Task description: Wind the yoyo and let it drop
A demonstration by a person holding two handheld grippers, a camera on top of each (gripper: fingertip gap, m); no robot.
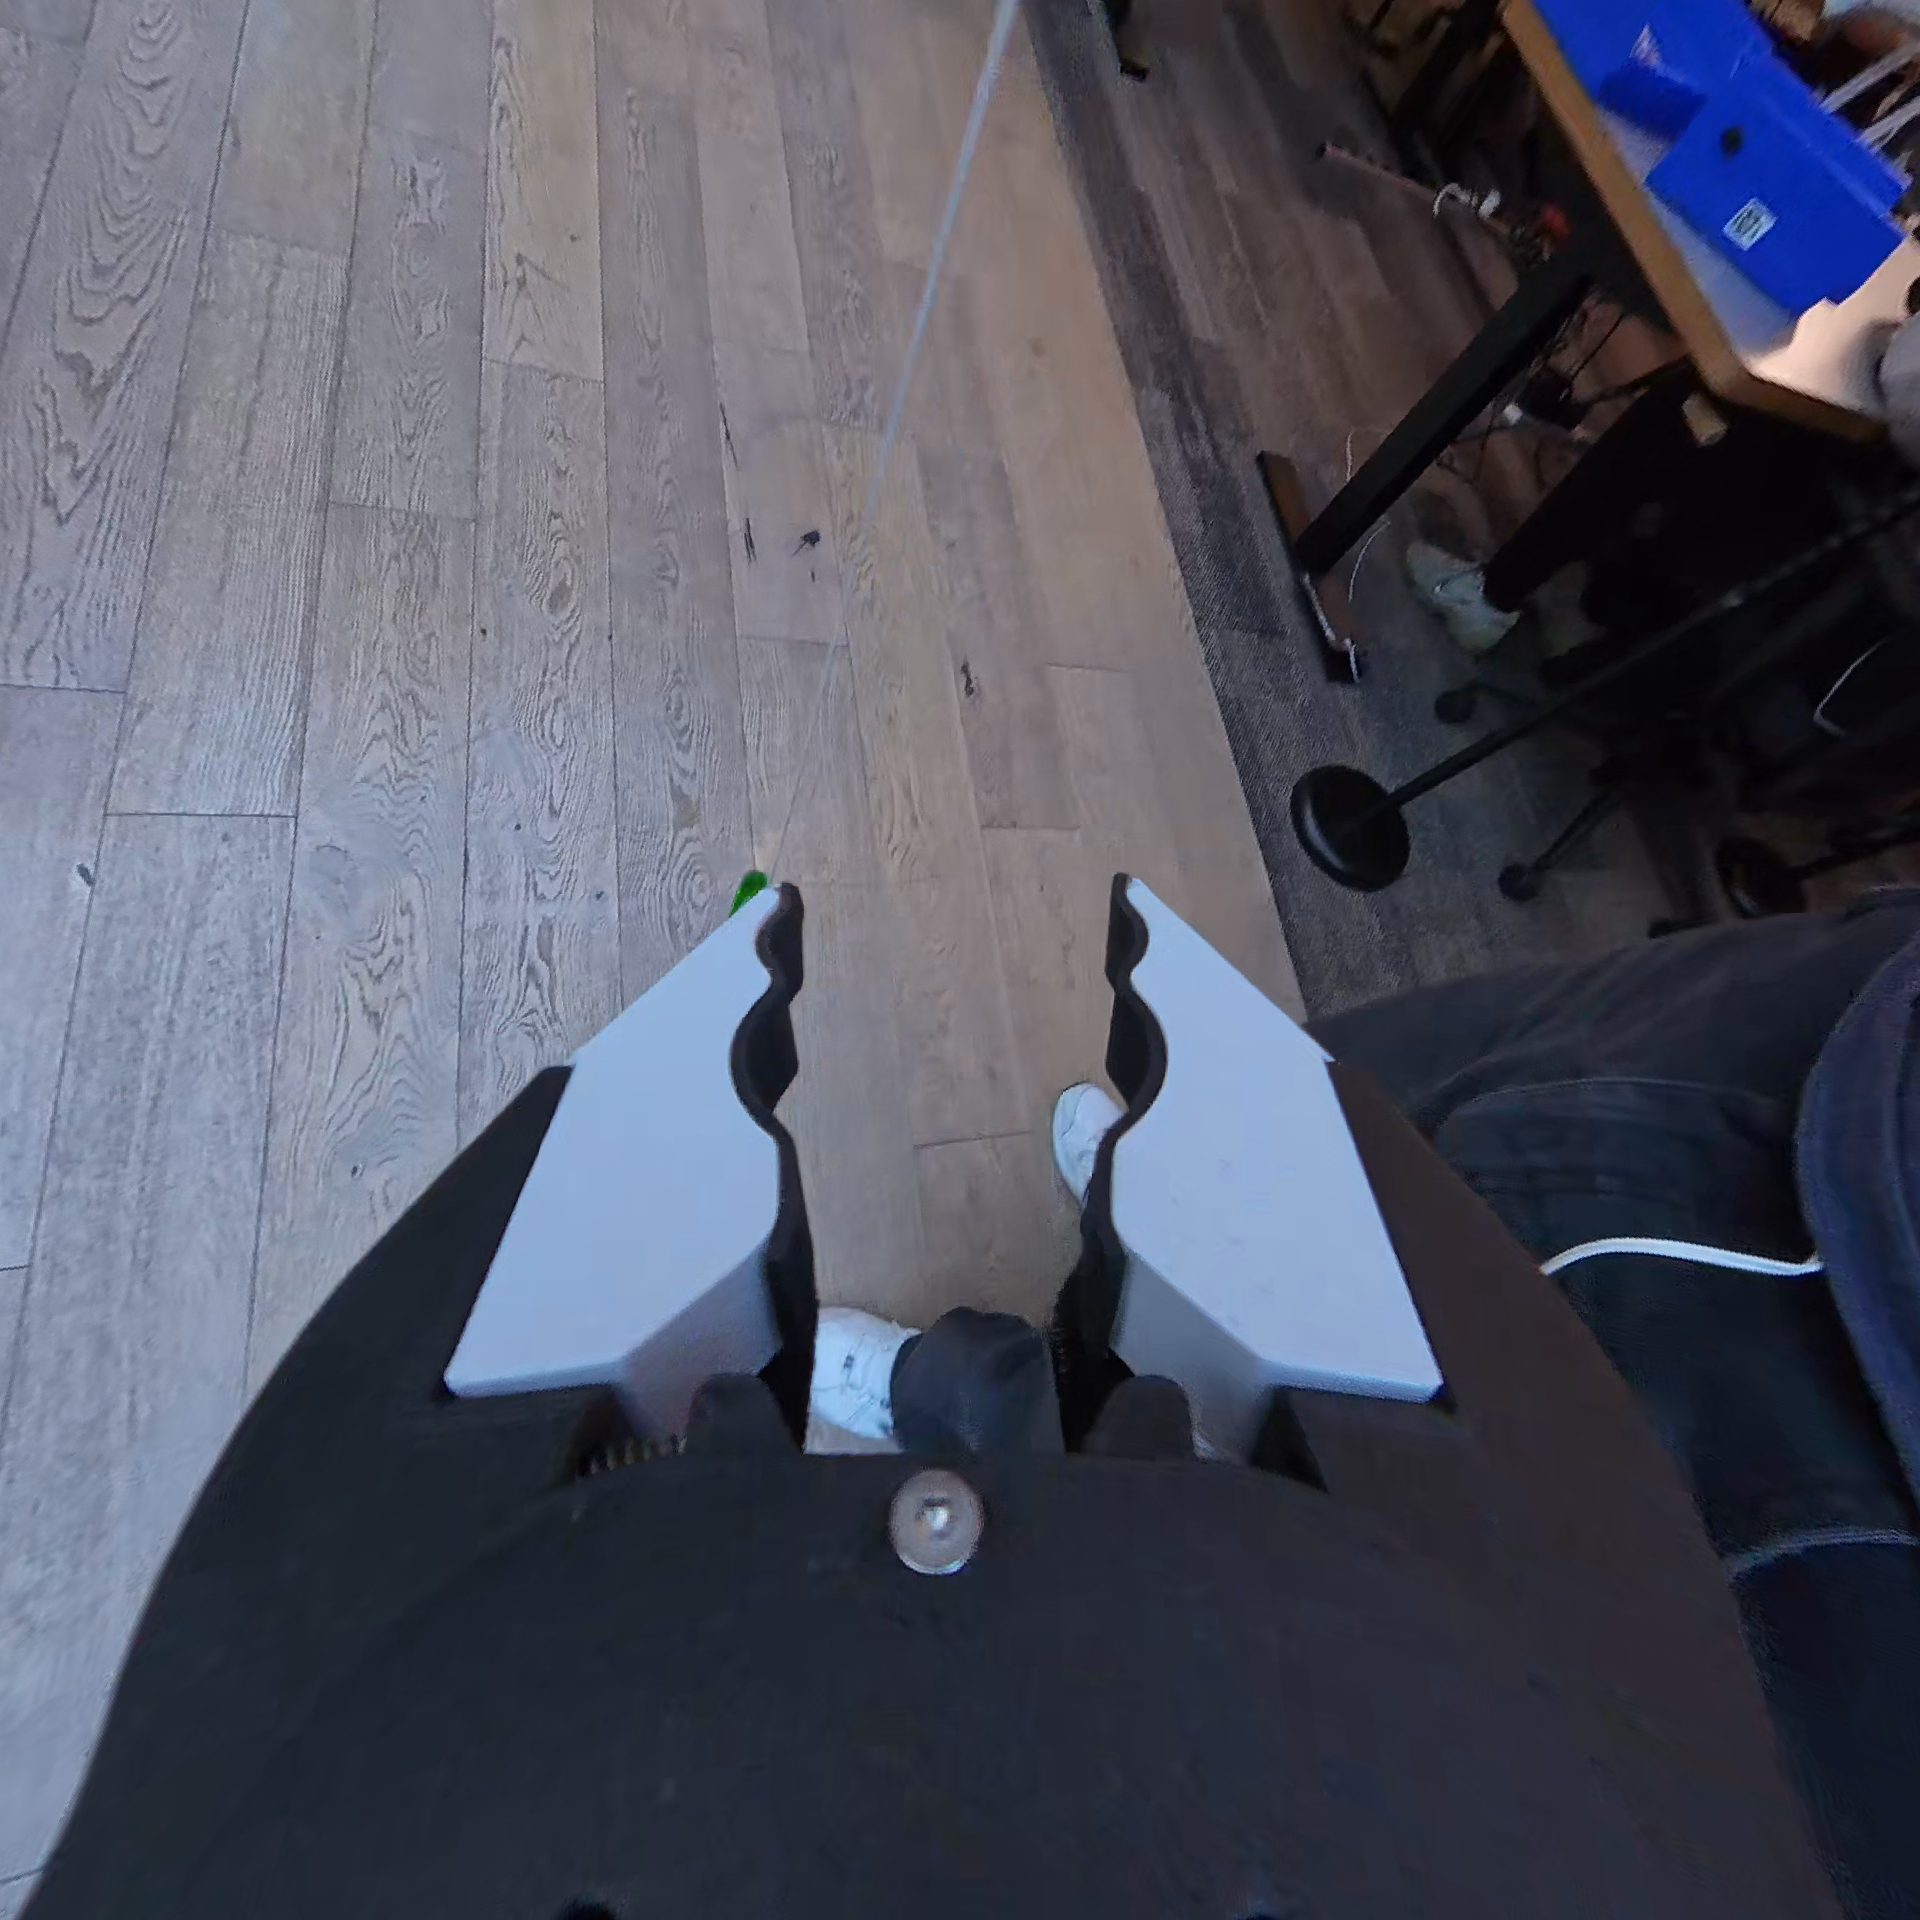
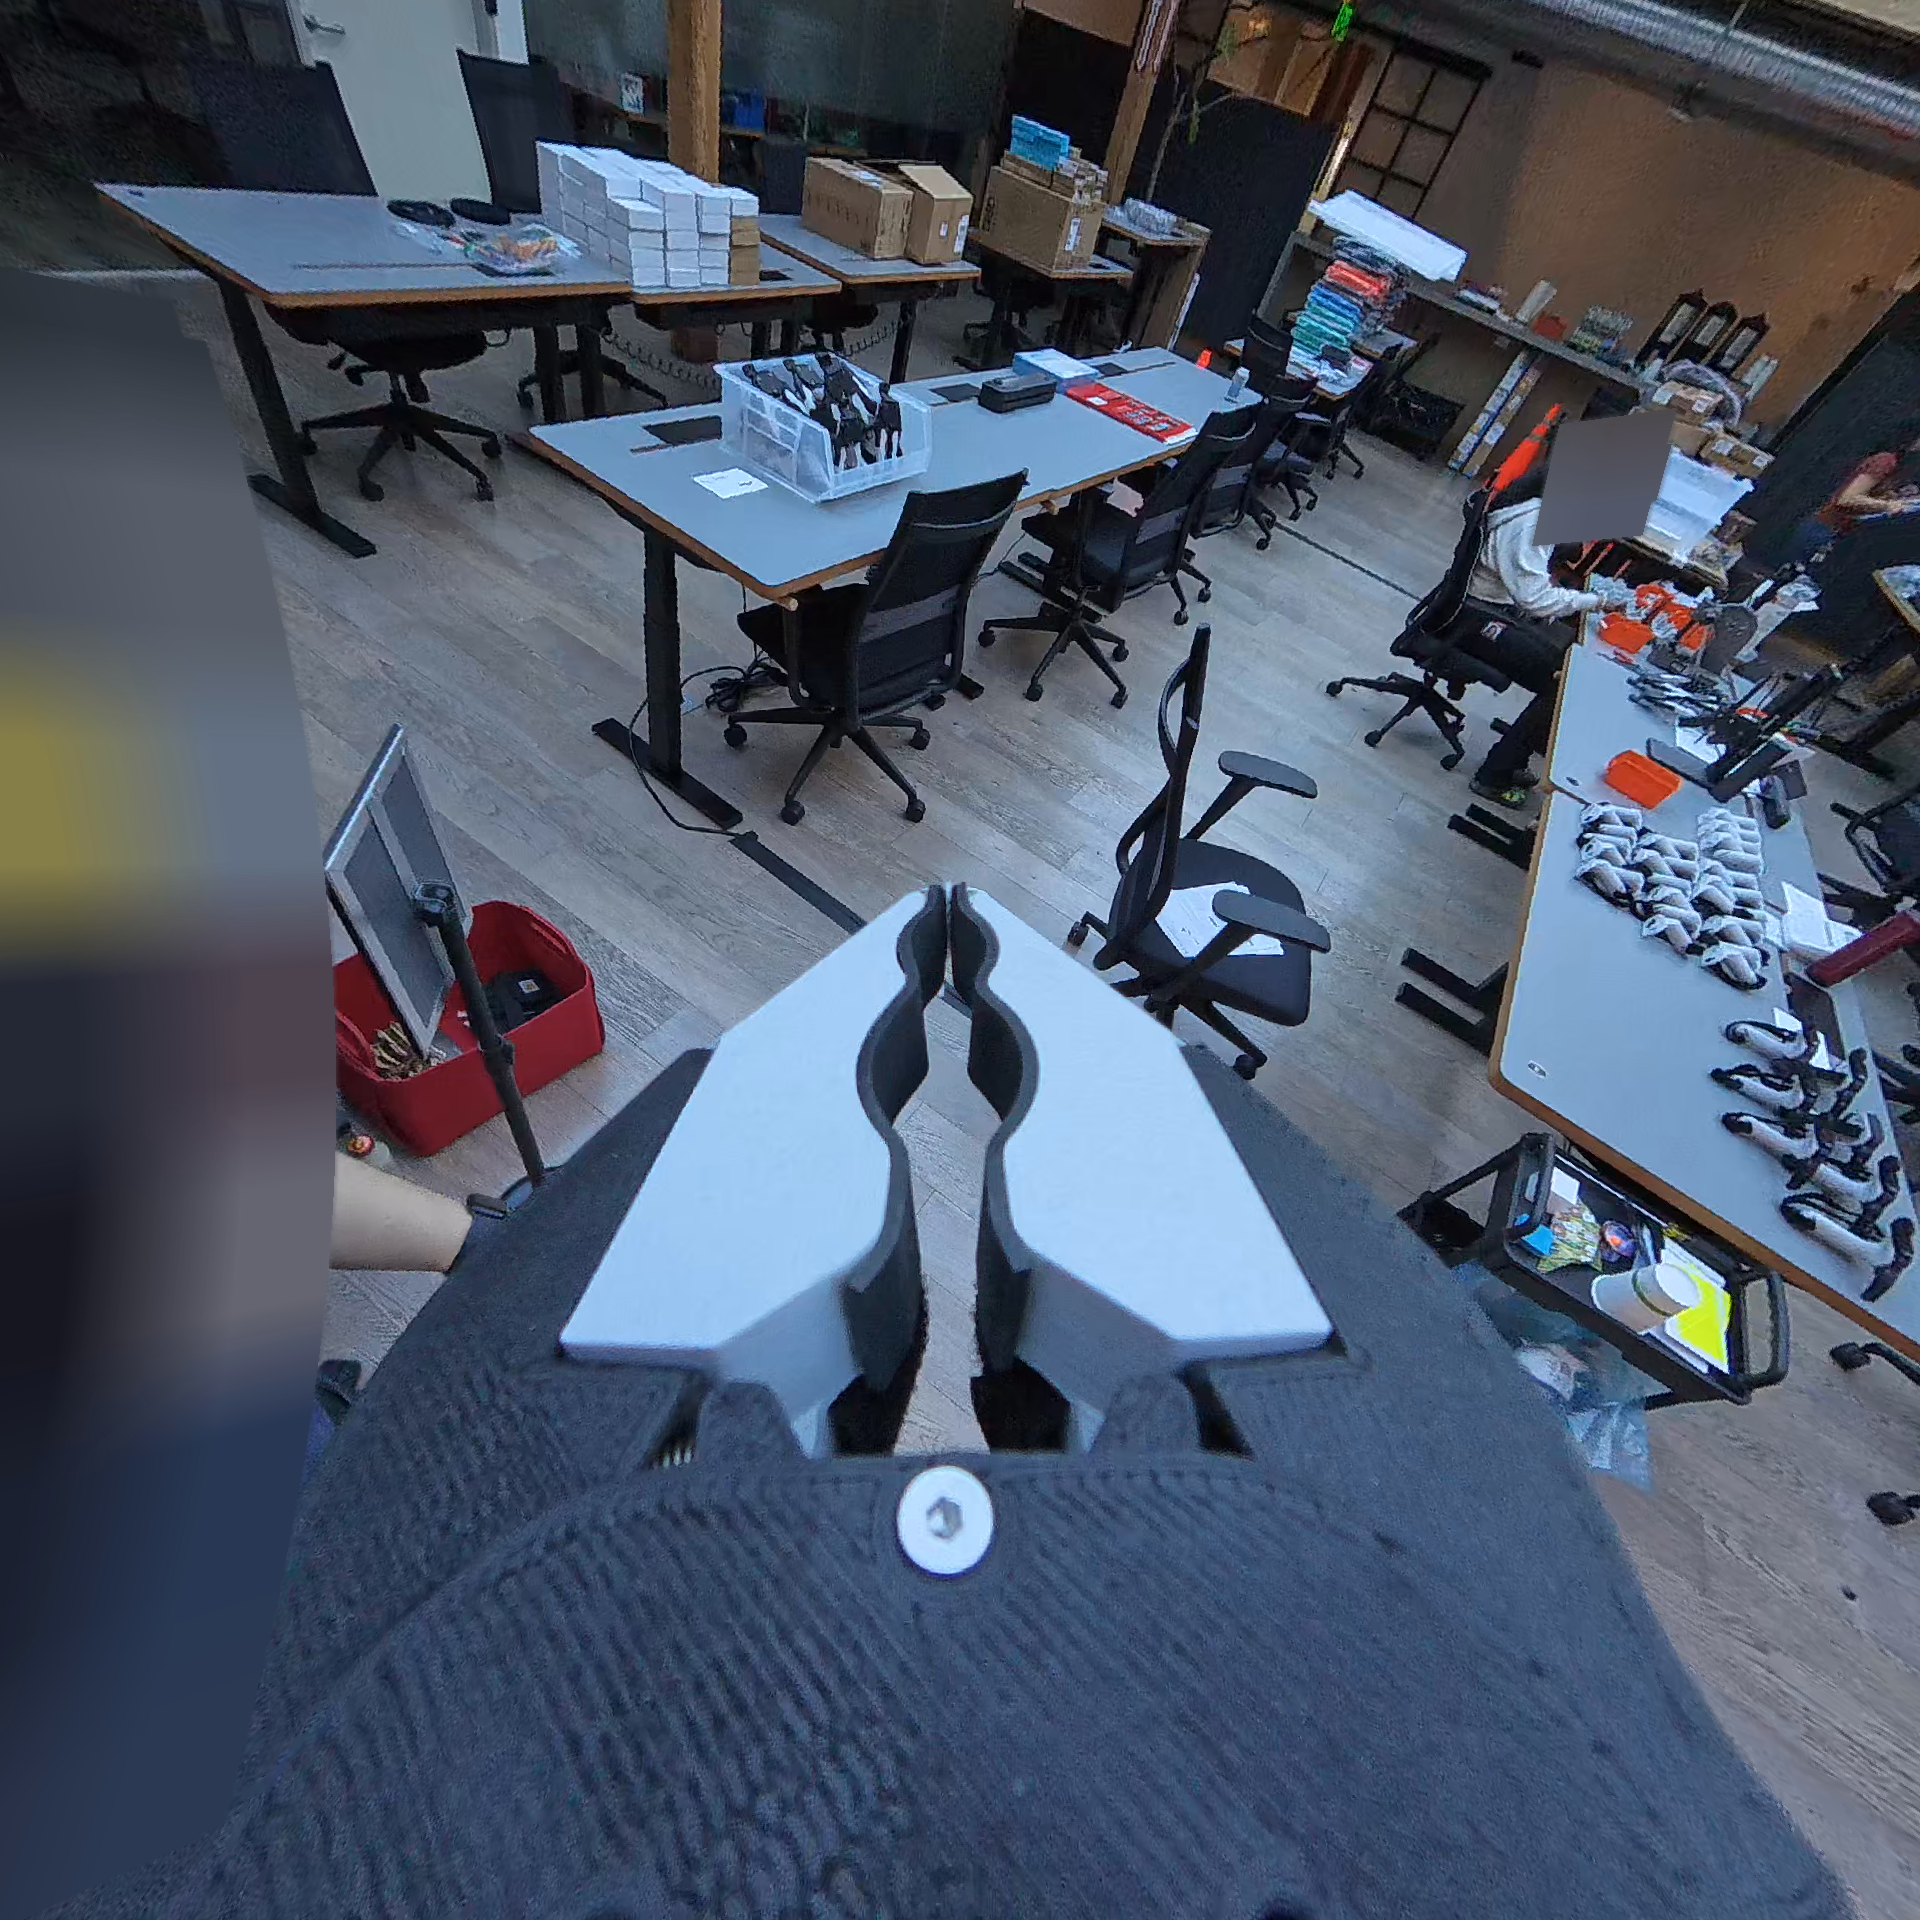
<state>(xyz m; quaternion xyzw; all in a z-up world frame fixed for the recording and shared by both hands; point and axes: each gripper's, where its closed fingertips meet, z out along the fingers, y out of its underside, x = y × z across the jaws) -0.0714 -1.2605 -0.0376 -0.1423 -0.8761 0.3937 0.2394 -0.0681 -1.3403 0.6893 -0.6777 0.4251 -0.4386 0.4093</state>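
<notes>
While the left claw (image 1: 951,899) points down at the wooden floor (image 1: 416,520) with its two fingers well apart and nothing between them, almost all of the yoyo (image 1: 748,891) is hidden: only one small green sliver peeks out beside the tip of the left-hand finger (image 1: 665,1143), and its shape cannot be made out. One thin pale string (image 1: 925,312) runs from that sliver up across the floor and is cut off at the top edge of the left wrist view, so where it ends is not visible there. Two white shoes (image 1: 1081,1138) show below, one in the gap near the finger roots and one partly covered by the right-hand finger, and a dark trouser leg (image 1: 1621,1122) fills the right edge. A bench (image 1: 1662,301) with a blue box (image 1: 1756,156) on it is cut off at the upper right corner.

In the right wrist view the right claw (image 2: 951,902) is raised toward a workroom, its fingertips pressed together; whether the string is pinched between them is too fine to tell. A large blurred patch covers the left edge. Beyond the claw stand a red bin (image 2: 488,1070) holding a tilted flat panel, one black office chair (image 2: 1195,914) just right of the tips, and a grey bench (image 2: 831,499) carrying a clear bin. A seated person (image 2: 1517,592) works at a long bench (image 2: 1621,997) on the right, which is cut off by the frame edge.
</notes>
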